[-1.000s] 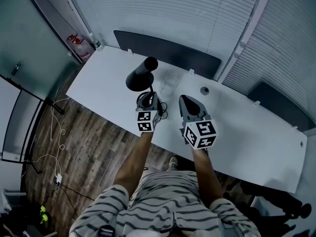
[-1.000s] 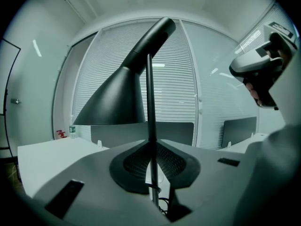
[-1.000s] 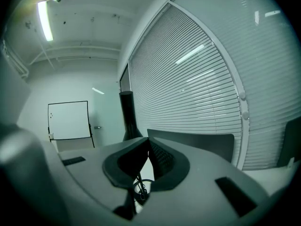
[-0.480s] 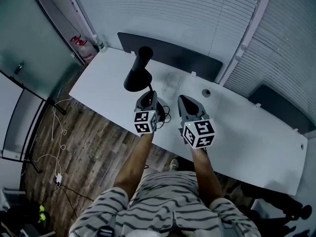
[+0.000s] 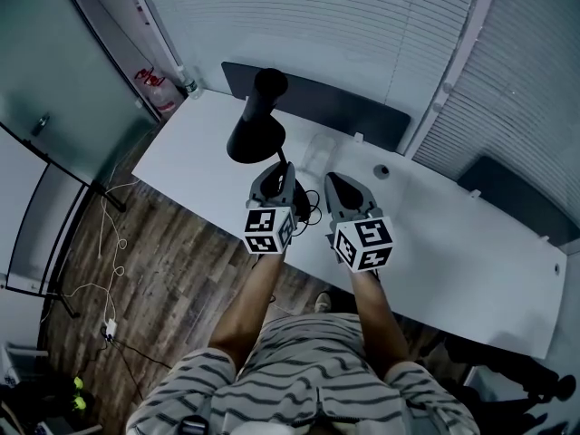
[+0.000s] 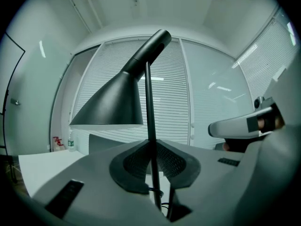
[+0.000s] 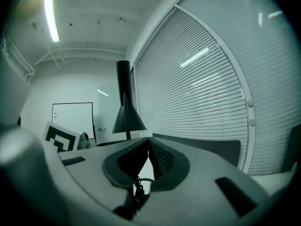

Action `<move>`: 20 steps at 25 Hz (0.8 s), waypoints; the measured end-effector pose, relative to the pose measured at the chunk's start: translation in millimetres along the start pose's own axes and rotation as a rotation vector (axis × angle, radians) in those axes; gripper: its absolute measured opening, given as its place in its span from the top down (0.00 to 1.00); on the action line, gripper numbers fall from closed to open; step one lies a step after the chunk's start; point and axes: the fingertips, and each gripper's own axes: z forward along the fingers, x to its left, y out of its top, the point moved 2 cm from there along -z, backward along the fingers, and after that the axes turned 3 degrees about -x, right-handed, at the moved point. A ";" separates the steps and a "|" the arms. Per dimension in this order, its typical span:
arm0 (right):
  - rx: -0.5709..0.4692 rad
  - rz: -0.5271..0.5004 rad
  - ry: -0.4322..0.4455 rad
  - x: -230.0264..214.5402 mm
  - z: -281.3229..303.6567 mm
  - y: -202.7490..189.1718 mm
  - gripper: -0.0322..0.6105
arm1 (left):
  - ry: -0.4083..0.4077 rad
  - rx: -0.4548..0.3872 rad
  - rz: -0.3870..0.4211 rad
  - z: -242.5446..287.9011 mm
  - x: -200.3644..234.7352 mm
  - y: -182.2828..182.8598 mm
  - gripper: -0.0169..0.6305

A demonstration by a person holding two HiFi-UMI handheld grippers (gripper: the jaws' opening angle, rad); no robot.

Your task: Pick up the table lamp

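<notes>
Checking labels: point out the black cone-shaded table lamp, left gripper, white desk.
Black table lamp [image 5: 256, 139]: head view, shade.
Left gripper [image 6: 151, 146]: left gripper view, between fingertips.
White desk [image 5: 453, 243]: head view, bare top.

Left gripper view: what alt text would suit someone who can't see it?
The left gripper is clamped on the thin black stem of a table lamp, its cone shade hanging at upper left. White window blinds fill the background; the right gripper shows at right.
</notes>
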 end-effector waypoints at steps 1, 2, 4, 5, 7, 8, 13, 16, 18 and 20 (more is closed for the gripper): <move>-0.005 -0.001 0.001 1.1 -0.8 1.7 0.93 | -0.003 -0.005 0.007 -3.2 -3.1 4.8 0.91; -0.010 -0.001 0.001 2.3 -1.8 3.8 0.93 | -0.005 -0.011 0.011 -6.6 -6.2 9.4 0.91; -0.019 -0.004 0.002 5.7 -3.7 8.3 0.93 | -0.005 -0.024 0.010 -13.1 -11.4 18.4 0.91; -0.022 -0.007 0.002 7.8 -4.7 9.9 0.93 | -0.004 -0.029 0.011 -16.2 -13.3 22.3 0.91; -0.025 -0.010 0.002 11.1 -6.9 12.0 0.93 | -0.001 -0.036 0.017 -22.2 -16.9 28.4 0.91; -0.027 -0.011 0.002 11.9 -7.7 12.8 0.93 | -0.002 -0.039 0.021 -24.8 -18.8 31.0 0.91; -0.035 -0.014 0.001 16.1 -9.5 15.9 0.93 | -0.003 -0.045 0.019 -37.1 -25.9 40.5 0.90; -0.042 -0.017 0.005 20.2 -10.8 18.7 0.93 | 0.001 -0.057 0.009 -45.0 -28.5 46.3 0.90; -0.044 -0.019 0.007 22.5 -11.5 19.0 0.93 | -0.001 -0.066 0.006 -49.3 -31.0 50.0 0.91; -0.046 -0.020 0.008 24.8 -11.9 18.9 0.93 | -0.003 -0.074 0.003 -53.8 -33.5 53.4 0.91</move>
